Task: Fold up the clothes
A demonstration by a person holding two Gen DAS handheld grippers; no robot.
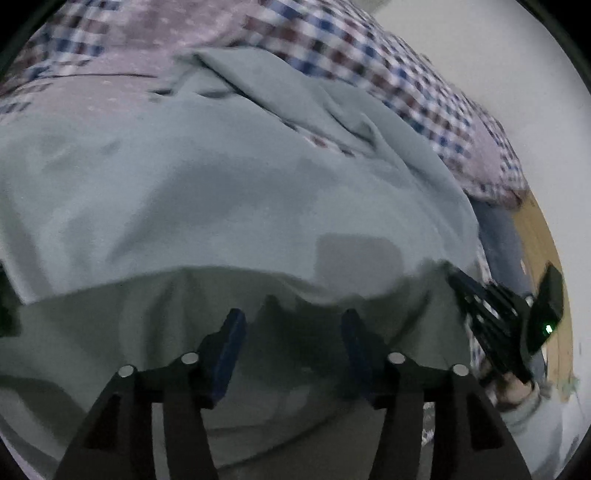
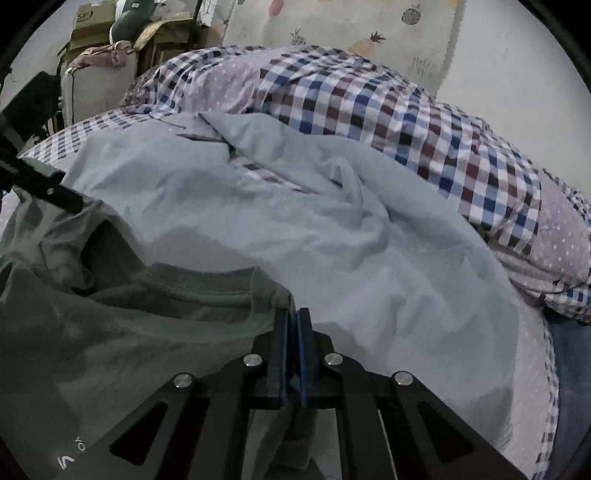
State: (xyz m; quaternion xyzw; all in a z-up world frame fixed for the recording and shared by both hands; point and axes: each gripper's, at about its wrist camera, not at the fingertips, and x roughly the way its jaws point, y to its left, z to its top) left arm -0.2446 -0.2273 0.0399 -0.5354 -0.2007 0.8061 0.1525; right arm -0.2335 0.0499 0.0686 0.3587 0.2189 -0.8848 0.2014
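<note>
A grey-green T-shirt (image 1: pixel 147 332) lies half lifted over a light blue sheet (image 1: pixel 221 184) on the bed. My left gripper (image 1: pixel 293 332) is open, its blue-padded fingers wide apart, with a ridge of the shirt rising between them but not pinched. My right gripper (image 2: pixel 292 317) is shut on the T-shirt (image 2: pixel 110 332) beside its ribbed collar. In the left wrist view the right gripper (image 1: pixel 454 275) holds the shirt's edge up at the far right, with a person's hand (image 1: pixel 513 387) behind it. The left tool's black body (image 2: pixel 44 184) crosses the left edge of the right wrist view.
A checked and dotted quilt (image 2: pixel 369 99) is heaped along the back and right of the bed, against a pale wall. The light blue sheet (image 2: pixel 332 240) is wrinkled. Cardboard boxes (image 2: pixel 92 22) are stacked at the back left. The person's jeans (image 1: pixel 498 236) and wooden floor (image 1: pixel 543 258) show at the right.
</note>
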